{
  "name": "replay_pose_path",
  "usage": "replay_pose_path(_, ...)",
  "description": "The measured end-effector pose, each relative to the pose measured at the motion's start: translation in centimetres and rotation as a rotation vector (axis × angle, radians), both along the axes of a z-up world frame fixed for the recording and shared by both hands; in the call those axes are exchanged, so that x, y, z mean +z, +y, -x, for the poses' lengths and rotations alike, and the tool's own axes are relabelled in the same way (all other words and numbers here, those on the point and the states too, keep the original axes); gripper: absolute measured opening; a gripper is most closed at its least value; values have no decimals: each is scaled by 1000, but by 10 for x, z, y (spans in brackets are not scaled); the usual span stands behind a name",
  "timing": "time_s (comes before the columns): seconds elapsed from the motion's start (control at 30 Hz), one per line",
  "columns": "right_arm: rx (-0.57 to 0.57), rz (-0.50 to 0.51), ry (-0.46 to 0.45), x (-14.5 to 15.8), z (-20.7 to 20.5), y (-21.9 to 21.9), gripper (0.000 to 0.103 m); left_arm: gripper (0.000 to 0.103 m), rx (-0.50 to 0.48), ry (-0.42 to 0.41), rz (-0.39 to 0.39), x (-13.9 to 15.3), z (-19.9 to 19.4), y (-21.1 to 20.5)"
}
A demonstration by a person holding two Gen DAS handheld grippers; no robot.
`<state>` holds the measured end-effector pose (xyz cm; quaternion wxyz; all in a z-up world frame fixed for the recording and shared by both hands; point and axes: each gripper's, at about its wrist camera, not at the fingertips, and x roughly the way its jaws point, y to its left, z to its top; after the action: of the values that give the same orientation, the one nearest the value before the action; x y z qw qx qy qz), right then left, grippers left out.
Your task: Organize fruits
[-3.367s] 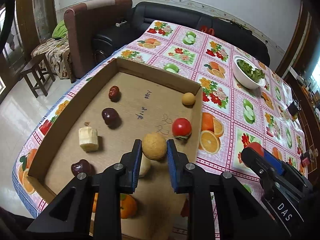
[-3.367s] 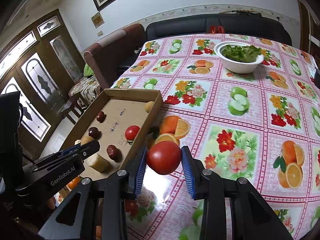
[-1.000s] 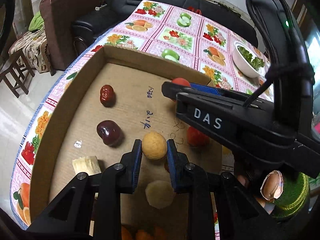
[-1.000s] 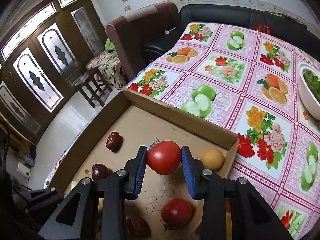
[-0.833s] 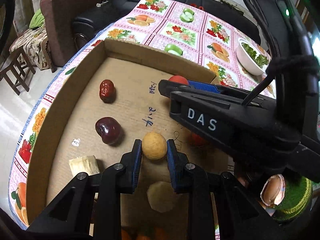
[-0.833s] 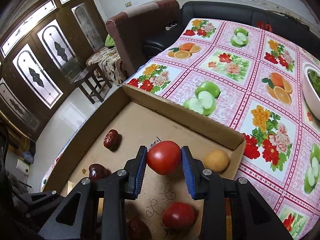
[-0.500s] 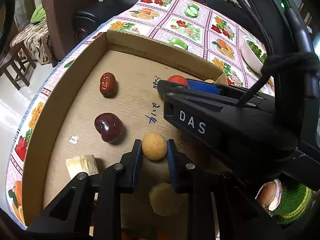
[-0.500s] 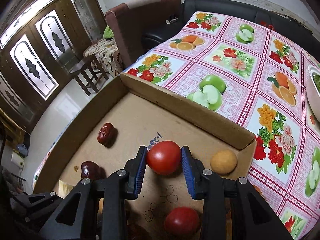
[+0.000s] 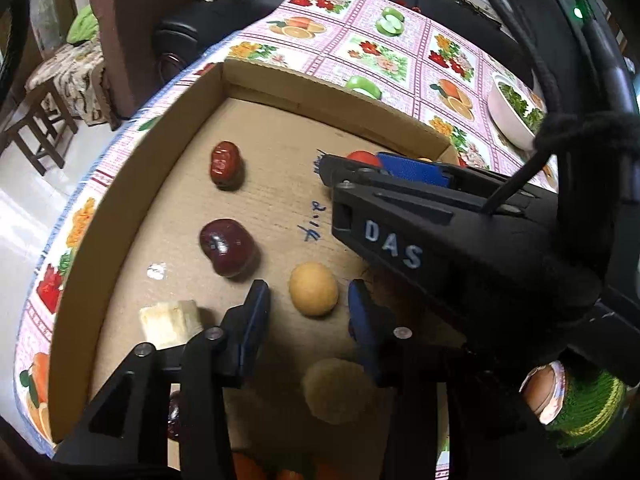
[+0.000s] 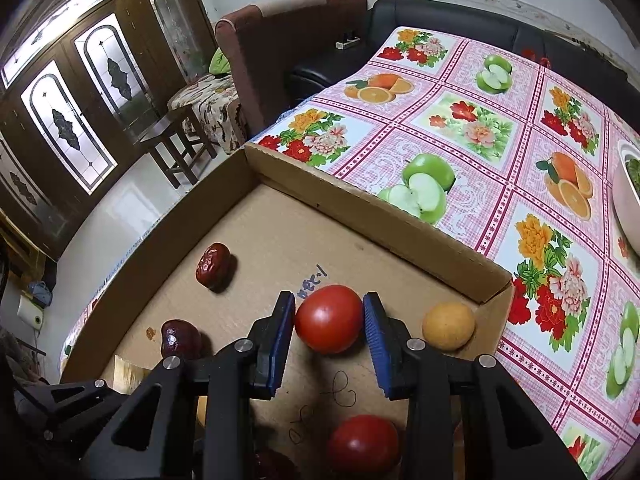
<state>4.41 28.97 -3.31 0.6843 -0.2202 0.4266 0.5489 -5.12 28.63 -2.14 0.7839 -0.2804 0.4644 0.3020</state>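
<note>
— What do you have around you, off the work itself?

— You have a tablecloth [image 10: 472, 128] printed with apples, oranges and flowers in pink-bordered squares. At its far right sits a white bowl [image 9: 506, 116] of chopped greens.

— And beyond the table?

— You face a black sofa [image 10: 448, 12] along the far edge, with a brown armchair [image 10: 288, 36] just beside it at the corner. A green cushion [image 10: 218, 62] rests near the armchair's side. A dark wooden stool [image 10: 176, 148] stands on the pale floor, next to a seat with a floral cover [image 10: 208, 98].

— Anything on the left?

— You see dark wooden doors [image 10: 80, 92] with patterned glass panes.
</note>
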Motion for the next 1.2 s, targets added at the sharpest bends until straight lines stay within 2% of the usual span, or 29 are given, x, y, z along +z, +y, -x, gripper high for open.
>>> replay_pose_path(0.03,-1,-7,5,1,0,-1,42,40,2,-2,-2,0,1,0)
replay_pose_path(0.2,-5,-14,5,4,1,-5,43,40,13,-6,-4,2,6,-2)
replay_pose_path(0.53,11,-32,-4,14,8,-14,57,40,24,-27,-40,11,21,-15)
replay_pose_path(0.67,13,-40,-12,19,11,-22,57,44,40,-37,-68,18,29,-23)
replay_pose_path(0.87,13,-56,-13,27,14,-41,57,44,57,-42,-121,29,41,-41)
replay_pose_path(0.97,41,-68,-29,33,19,-53,58,44,59,-44,-135,32,45,-49)
replay_pose_path(1.07,68,-77,-46,38,25,-64,64,44,68,-47,-158,35,49,-58)
replay_pose_path(1.2,122,-93,-73,45,36,-83,64,44,78,-55,-184,41,56,-68)
